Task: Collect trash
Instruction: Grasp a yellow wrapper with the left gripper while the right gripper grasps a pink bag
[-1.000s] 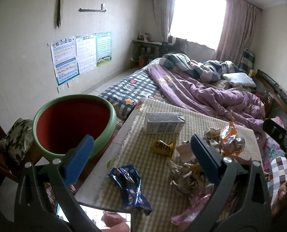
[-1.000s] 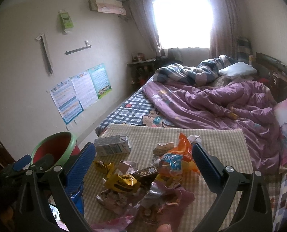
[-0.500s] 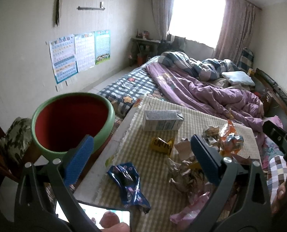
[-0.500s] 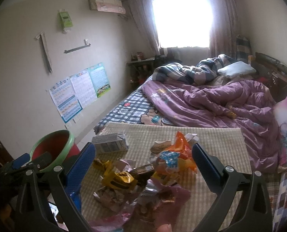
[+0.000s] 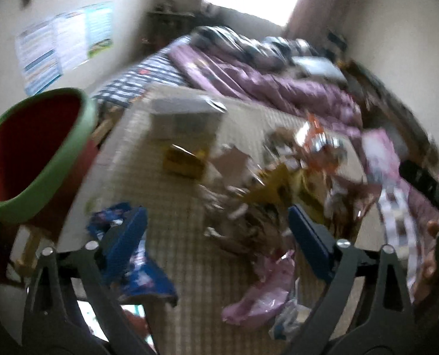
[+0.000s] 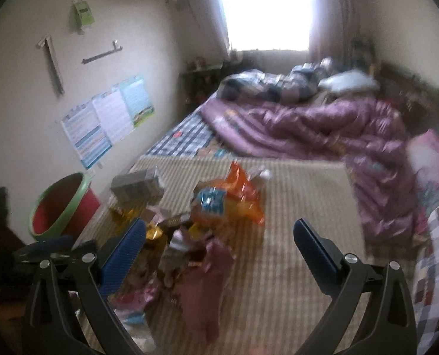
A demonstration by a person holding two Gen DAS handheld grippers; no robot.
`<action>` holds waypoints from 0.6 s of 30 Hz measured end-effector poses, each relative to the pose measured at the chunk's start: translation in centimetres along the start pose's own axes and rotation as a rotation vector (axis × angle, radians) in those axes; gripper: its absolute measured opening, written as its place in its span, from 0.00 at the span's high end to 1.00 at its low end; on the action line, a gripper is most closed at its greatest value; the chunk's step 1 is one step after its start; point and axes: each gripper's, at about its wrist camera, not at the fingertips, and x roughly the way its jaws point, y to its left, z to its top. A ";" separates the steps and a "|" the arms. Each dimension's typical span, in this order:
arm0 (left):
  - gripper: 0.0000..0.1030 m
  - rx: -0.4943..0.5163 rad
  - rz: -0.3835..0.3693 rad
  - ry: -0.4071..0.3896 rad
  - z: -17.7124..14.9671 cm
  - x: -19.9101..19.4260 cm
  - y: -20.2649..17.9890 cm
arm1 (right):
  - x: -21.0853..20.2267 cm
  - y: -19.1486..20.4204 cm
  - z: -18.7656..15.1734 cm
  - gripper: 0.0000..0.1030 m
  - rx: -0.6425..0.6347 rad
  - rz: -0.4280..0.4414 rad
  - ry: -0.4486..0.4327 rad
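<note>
Trash lies on a checked tablecloth (image 5: pixel 187 207): a grey carton (image 5: pixel 187 115), a yellow wrapper (image 5: pixel 184 162), a blue wrapper (image 5: pixel 142 278), an orange bag (image 5: pixel 317 142), a pink bag (image 5: pixel 264 293) and crumpled paper. A red bin with a green rim (image 5: pixel 36 148) stands left of the table. My left gripper (image 5: pixel 216 236) is open and empty above the table, its left finger over the blue wrapper. My right gripper (image 6: pixel 219 242) is open and empty above the pile; the orange bag (image 6: pixel 234 198), carton (image 6: pixel 136 186) and bin (image 6: pixel 62 204) show there. Both views are blurred.
A bed with a purple quilt (image 6: pixel 308 127) lies beyond the table. Posters (image 6: pixel 107 118) hang on the left wall. A bright window (image 6: pixel 266 9) is at the back. A patchwork cloth (image 6: pixel 435 260) lies at the right.
Both grippers have dropped lower and closer to the trash on the table. The left view has swung right, so the bin sits further left. Both stay open.
</note>
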 end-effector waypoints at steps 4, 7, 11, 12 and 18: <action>0.23 0.057 -0.030 0.035 0.7 1.7 -1.6 | 0.5 -1.3 -0.9 0.07 0.072 0.057 0.048; 0.25 0.081 -0.055 0.027 1.8 2.2 -2.3 | 0.5 -1.7 -1.4 0.07 0.087 0.069 0.069; 0.59 0.109 -0.088 0.070 3.1 3.7 -3.0 | 0.5 -1.6 -1.6 0.15 0.116 0.111 0.079; 0.66 0.107 -0.097 0.081 3.2 4.0 -3.0 | 0.5 -1.6 -1.7 0.16 0.116 0.115 0.082; 0.69 0.059 -0.139 0.067 3.7 3.5 -2.7 | 1.8 -1.5 -2.2 0.19 0.124 0.141 0.126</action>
